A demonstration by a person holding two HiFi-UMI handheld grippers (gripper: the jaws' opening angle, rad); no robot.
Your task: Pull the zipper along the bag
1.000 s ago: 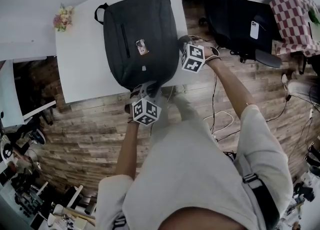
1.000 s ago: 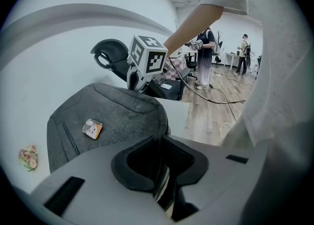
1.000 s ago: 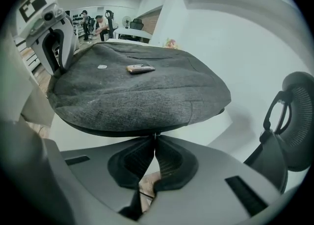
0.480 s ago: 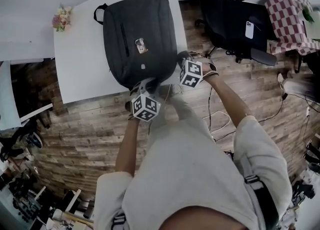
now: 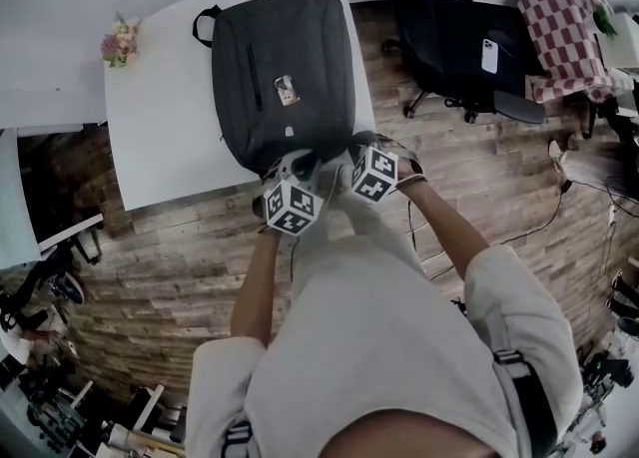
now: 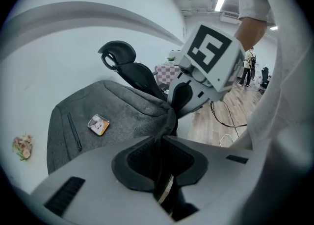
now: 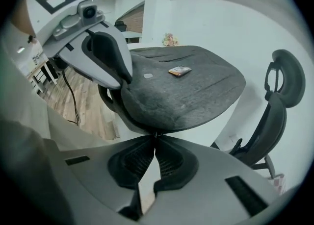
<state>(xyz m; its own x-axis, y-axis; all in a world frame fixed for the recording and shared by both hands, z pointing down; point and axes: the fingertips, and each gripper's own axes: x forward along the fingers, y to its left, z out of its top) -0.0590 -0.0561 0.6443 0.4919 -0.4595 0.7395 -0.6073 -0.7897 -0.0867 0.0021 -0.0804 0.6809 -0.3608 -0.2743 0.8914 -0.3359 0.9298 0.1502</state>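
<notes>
Pinching the gray bag (image 6: 117, 113) between nearly closed jaws is the left gripper (image 6: 162, 138); the right gripper (image 7: 155, 139) squeezes shut, maybe on the zipper pull (image 7: 156, 133), at its jaw tips

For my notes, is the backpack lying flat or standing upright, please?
Lying flat: the backpack rests on the white table, front side up.

A white table (image 5: 160, 132) stands on a wood-plank floor (image 5: 170, 256), with a small bunch of flowers (image 5: 118, 39) at its far left corner. Beside the table's right edge is a black office chair (image 5: 429, 17) with a white phone (image 5: 488, 55) lying on its seat. Just right of the chair hangs a red-and-white checkered cloth (image 5: 564, 32). Thin cables (image 5: 444, 251) trail over the planks.
</notes>
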